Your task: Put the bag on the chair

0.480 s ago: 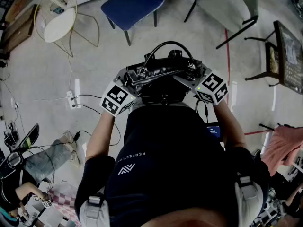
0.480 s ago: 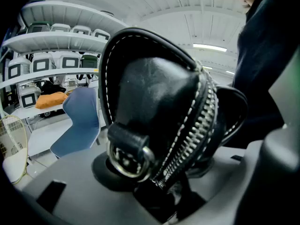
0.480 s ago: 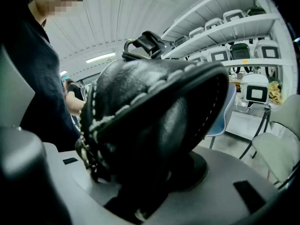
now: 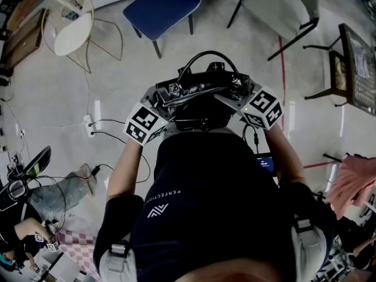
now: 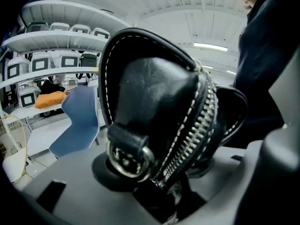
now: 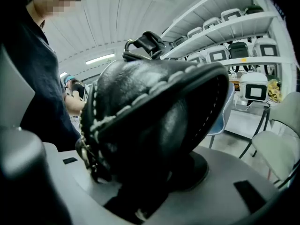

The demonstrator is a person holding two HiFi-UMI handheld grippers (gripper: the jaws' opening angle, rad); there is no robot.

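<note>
A black leather bag (image 4: 200, 91) with white stitching, a zip and a looped handle hangs in front of the person's chest, gripped at both ends. My left gripper (image 4: 166, 98) is shut on its left end, where a metal ring (image 5: 127, 156) and the zip (image 5: 190, 135) show on the bag (image 5: 154, 97). My right gripper (image 4: 236, 94) is shut on the bag's (image 6: 150, 111) other end. The blue chair (image 4: 164, 3) stands on the floor ahead, beyond the bag. It also shows as the blue chair (image 5: 77, 121) at the left gripper view's left, and only as an edge of the blue chair (image 6: 221, 121) behind the bag.
A pale grey chair (image 4: 276, 4) stands right of the blue one. A wire-frame stool (image 4: 73, 25) is far left, a power strip (image 4: 89, 124) with cables on the floor. A dark table (image 4: 358, 69) and pink cloth (image 4: 352, 181) are at right. Another person (image 4: 53, 195) is low left. Shelves (image 5: 56, 41) of equipment line the wall.
The bag and both grippers keep their place and grip. The other person at lower left has shifted slightly toward the left edge.
</note>
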